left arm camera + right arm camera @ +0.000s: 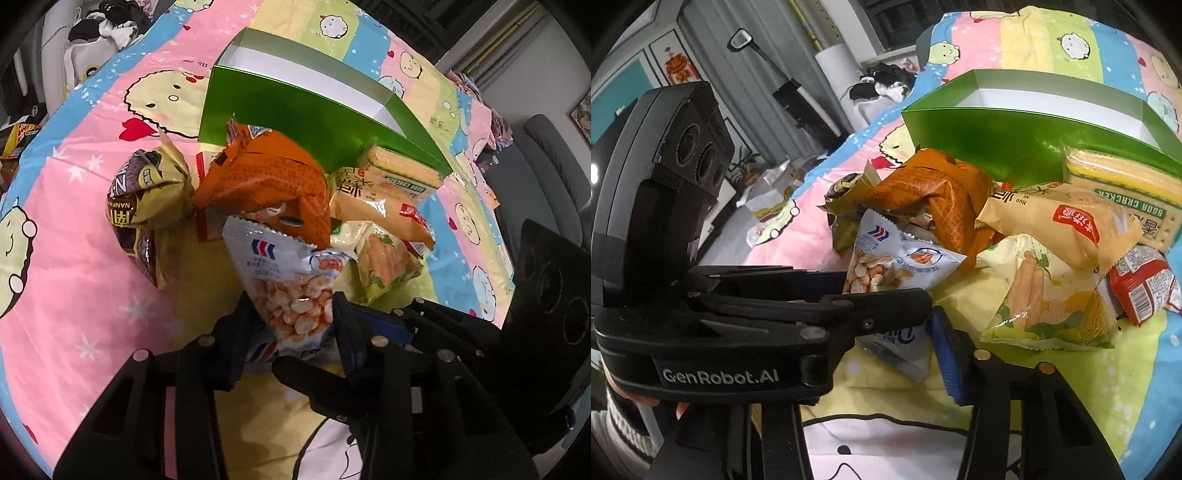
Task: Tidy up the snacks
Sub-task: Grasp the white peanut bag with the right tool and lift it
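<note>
Across the whole bed is a cartoon-print sheet [74,258] in pink, blue and yellow stripes, and everything else sits on it. Biggest thing is the open green box [295,122] with a white inside, lying at the far side of the snack pile.

The left gripper [291,332] has its jaws pulled in narrow and clamped on both sides of the white-and-blue peanut packet [291,288], which sits at the near edge of the pile. The right gripper [901,347] comes in right beside it, with the packet's bottom corner between its fingers. One finger is hidden behind the left gripper, so I honestly can't tell if it's pinching anything.

For the pile itself, an orange bag [266,177] is heaped in the middle, just behind the peanuts. A soda cracker pack [1123,184] leans against the box. There's a beige pouch [1052,221] in front of that, and a brown-and-cream bag [147,192] off on the far side of the orange one. A yellow-green packet [1045,306] lies beside the peanuts, and a small red packet [1141,288] sits at the edge.
</note>
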Motion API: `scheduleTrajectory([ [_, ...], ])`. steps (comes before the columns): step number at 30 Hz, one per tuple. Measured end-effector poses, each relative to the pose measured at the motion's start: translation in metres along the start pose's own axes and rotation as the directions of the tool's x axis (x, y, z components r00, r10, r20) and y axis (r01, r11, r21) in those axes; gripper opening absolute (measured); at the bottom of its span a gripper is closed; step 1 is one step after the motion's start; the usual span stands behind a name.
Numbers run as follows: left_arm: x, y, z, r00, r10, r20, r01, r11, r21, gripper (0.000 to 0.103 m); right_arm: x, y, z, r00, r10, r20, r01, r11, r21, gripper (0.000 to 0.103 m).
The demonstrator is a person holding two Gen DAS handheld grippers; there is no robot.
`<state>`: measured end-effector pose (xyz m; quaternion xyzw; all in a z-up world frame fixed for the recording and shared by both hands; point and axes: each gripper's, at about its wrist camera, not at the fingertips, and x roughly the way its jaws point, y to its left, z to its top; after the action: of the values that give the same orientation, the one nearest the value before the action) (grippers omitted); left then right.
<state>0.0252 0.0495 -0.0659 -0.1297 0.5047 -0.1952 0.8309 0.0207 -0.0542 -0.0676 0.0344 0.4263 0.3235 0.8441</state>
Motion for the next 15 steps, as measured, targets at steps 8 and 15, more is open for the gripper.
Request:
scheduleTrajectory([
  [8, -0.009, 0.000, -0.002, 1.000, -0.003, 0.015, 0.003, 1.000, 0.006, 0.036, -0.002, 0.004, -0.002, 1.000, -0.026, 0.012, 0.026, 1.000, -0.014, 0.037],
  [15, -0.033, -0.012, -0.004, 0.995, -0.051, 0.080, 0.049, 0.998, 0.031, 0.036, -0.025, 0.016, -0.001, 0.997, -0.041, 0.059, 0.043, 0.999, -0.029, 0.035],
])
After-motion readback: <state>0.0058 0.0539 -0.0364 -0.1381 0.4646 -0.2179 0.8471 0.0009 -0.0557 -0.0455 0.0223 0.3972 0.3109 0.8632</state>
